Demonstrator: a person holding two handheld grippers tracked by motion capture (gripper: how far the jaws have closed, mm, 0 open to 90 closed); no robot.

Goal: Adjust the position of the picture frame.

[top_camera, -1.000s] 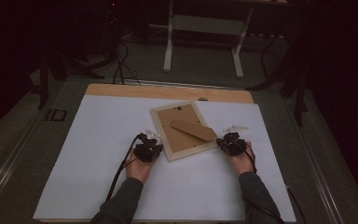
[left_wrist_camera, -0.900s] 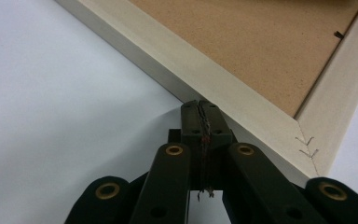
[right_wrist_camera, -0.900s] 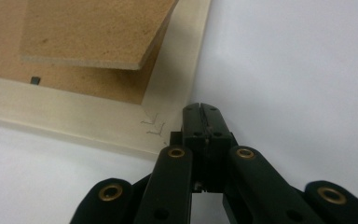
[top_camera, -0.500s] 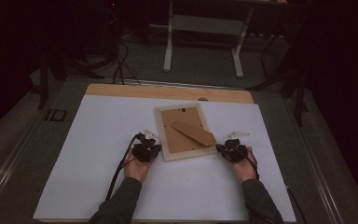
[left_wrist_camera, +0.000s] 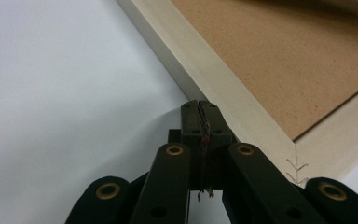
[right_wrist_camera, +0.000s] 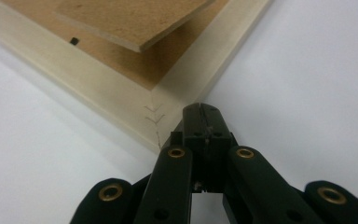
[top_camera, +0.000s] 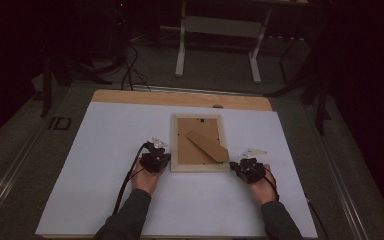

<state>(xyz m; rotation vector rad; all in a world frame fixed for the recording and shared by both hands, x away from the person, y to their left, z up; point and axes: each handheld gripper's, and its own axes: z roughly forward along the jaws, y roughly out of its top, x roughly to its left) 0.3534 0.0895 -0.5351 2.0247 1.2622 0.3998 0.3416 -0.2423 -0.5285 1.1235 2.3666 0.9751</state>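
Note:
A pale wooden picture frame (top_camera: 200, 144) lies face down on the white sheet, its brown backing board up and its cardboard stand (top_camera: 208, 146) folded across it. My left gripper (top_camera: 161, 156) is shut, its tips against the frame's left rail near the near-left corner; in the left gripper view the closed tips (left_wrist_camera: 201, 106) touch that rail (left_wrist_camera: 223, 88). My right gripper (top_camera: 239, 165) is shut too, at the frame's near-right corner; the right gripper view shows its tips (right_wrist_camera: 203, 110) against the corner joint (right_wrist_camera: 168, 105).
The white sheet (top_camera: 105, 165) covers a wooden table whose bare edge (top_camera: 180, 98) shows at the back. Beyond the table stand desk legs (top_camera: 181, 45) and loose cables (top_camera: 127, 65) on a dark floor.
The frame has turned from a tilted lie to square with the table. My right gripper has slid toward me along its right side to the near corner; my left gripper has stayed put.

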